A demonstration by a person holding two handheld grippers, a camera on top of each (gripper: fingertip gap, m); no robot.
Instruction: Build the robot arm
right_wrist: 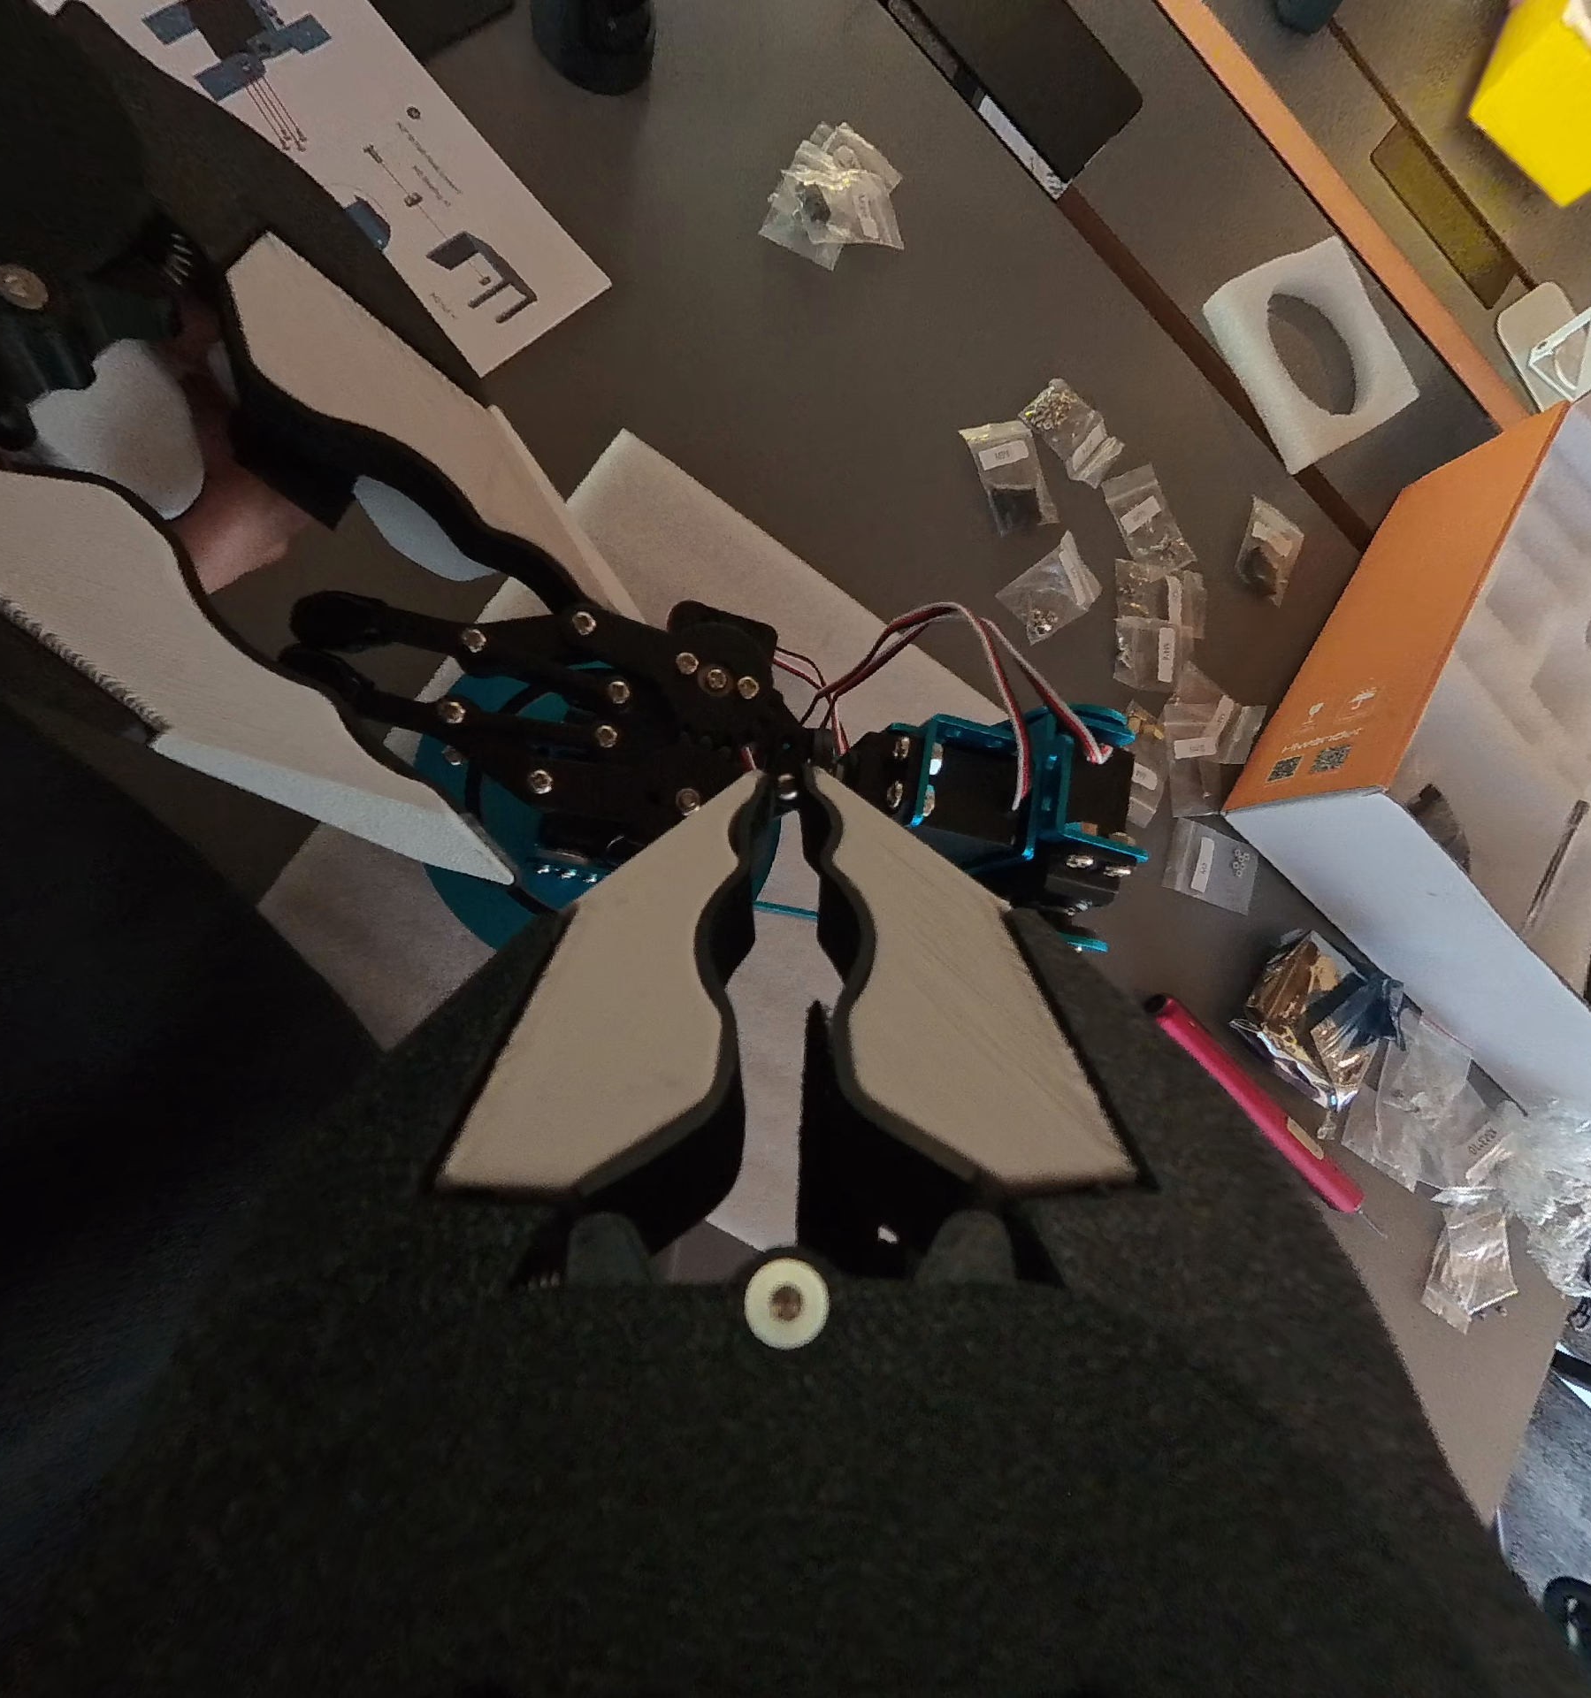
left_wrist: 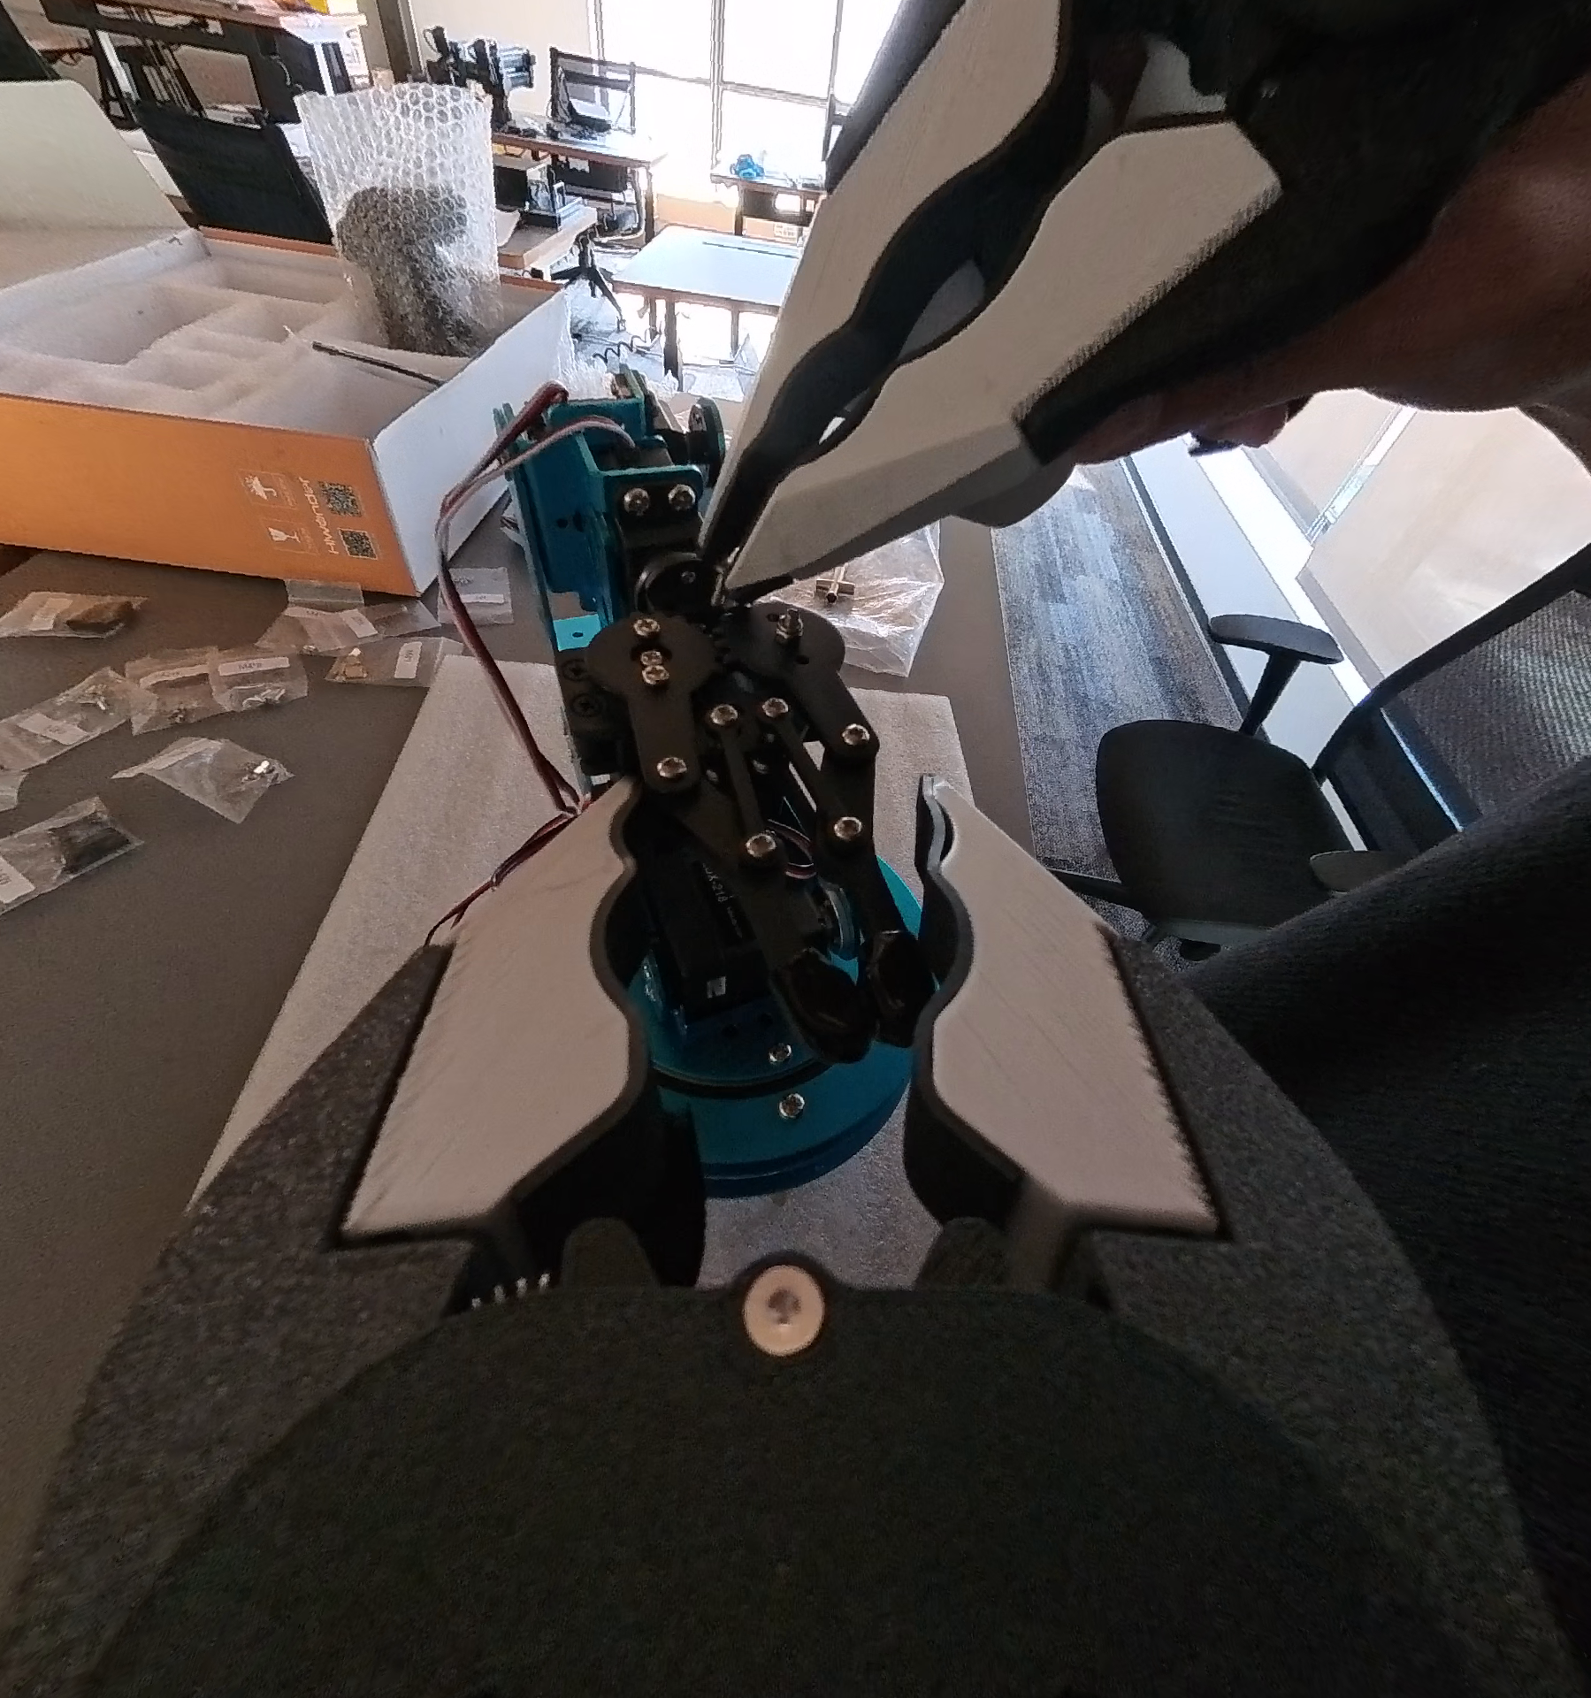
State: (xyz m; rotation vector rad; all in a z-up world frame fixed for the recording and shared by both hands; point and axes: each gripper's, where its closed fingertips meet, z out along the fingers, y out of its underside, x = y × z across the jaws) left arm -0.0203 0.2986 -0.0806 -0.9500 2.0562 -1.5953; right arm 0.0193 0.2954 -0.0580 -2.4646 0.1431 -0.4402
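A small toy robot arm [left_wrist: 681, 735], blue and black with red and white wires, stands on a white foam sheet [left_wrist: 461, 827] on the tabletop [left_wrist: 130, 1011]. The left tongs [left_wrist: 778, 799] are spread wide around its black claw. The right tongs [right_wrist: 784, 781] pinch a tiny screw [right_wrist: 787, 783] at the claw's gears. Little bags [right_wrist: 1131, 570] lie beyond. Only the right view shows a pink pen [right_wrist: 1251, 1103].

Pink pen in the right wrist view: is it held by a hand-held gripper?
No, the pink pen lies loose on the grey table, apart from the right hand-held gripper.
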